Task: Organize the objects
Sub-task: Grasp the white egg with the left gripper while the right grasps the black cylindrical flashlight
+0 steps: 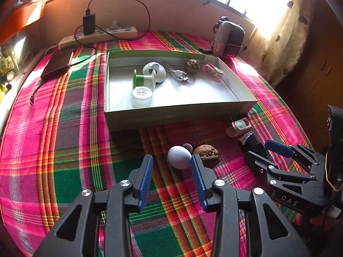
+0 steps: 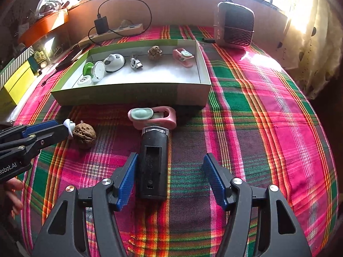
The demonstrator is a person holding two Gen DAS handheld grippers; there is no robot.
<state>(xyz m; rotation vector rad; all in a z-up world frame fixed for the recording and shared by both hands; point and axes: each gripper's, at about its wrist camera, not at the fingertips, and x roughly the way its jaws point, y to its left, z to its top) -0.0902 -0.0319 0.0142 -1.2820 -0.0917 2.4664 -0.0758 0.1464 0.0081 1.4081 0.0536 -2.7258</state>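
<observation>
The left gripper [image 1: 172, 178] hangs low, jaws spread, a white egg [image 1: 179, 157] just ahead. The right gripper [image 2: 170, 181] is spread around a black device [image 2: 153, 167].

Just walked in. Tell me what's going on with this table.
A person with a gripper in each hand is sorting small items into a shallow green-rimmed cardboard box on a plaid cloth. The left gripper is open around a pale egg-shaped object beside a brown walnut. The right gripper is open around a black rectangular device. A pink-and-mint clip also waits outside the box.
</observation>
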